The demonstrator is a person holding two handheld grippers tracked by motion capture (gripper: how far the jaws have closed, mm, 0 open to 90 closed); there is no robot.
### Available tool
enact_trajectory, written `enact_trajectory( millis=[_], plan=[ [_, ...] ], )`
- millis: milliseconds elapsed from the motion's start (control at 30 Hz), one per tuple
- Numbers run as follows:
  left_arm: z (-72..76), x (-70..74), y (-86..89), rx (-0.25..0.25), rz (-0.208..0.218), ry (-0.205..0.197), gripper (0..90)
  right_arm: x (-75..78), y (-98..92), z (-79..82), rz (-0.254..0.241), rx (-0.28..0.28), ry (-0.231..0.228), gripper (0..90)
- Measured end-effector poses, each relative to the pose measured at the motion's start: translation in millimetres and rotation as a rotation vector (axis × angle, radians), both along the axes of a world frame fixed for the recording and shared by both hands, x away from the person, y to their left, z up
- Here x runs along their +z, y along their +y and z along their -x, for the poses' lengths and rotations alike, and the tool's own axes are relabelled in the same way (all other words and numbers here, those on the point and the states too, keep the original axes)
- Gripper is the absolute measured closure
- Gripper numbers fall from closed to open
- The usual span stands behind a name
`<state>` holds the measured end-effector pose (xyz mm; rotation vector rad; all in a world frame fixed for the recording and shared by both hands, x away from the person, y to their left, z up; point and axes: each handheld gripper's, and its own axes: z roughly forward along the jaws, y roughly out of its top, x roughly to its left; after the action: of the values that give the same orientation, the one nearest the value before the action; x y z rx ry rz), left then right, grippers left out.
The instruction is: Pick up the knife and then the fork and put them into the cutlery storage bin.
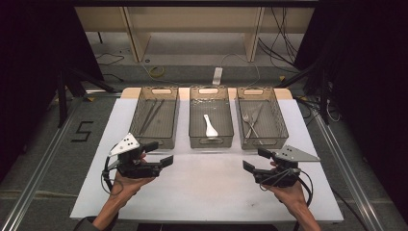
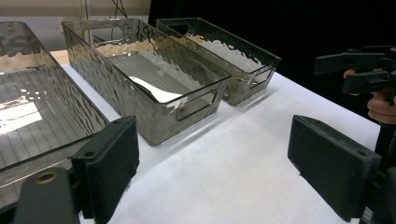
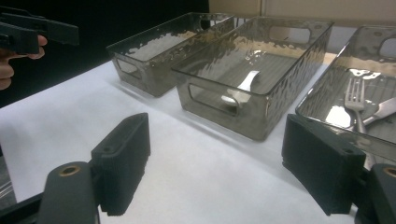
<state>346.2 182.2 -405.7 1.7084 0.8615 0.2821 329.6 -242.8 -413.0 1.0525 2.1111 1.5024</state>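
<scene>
The white spoon lies flat (bowl nearest) in the middle smoky bin.

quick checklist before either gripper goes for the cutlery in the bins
1. Left gripper open and holding nothing: ok, jaws stand wide apart in the left gripper view.
2. Right gripper open and holding nothing: ok, jaws wide apart in the right gripper view.
3. Both grippers short of the bins, over the white table: ok.
4. White spoon lies alone in the middle bin: ok.
5. Fork in the right bin free to lift: not ok, another utensil lies against it.
6. What the thin dark utensils in the left bin are: cannot tell.
</scene>
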Motion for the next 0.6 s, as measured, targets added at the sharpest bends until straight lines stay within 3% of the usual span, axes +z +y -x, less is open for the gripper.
enact_trajectory(
  millis=[267, 500, 600],
  plan=[
    [2.2, -0.9, -1.6, -0.010, -0.004, 0.010, 16.0, -10.3, -3.6, 10.8, -0.001, -0.005, 0.003, 23.3],
    [3.2, -1.8, -3.1, -0.017, -0.004, 0.018, 15.9, -20.4, -5.0, 16.0, 0.046, -0.021, 0.024, 22.9],
    [3.5, -2.1, -3.6, -0.021, -0.011, 0.018, 15.9, -20.1, -5.3, 16.7, 0.043, -0.022, 0.016, 22.9]
  ],
)
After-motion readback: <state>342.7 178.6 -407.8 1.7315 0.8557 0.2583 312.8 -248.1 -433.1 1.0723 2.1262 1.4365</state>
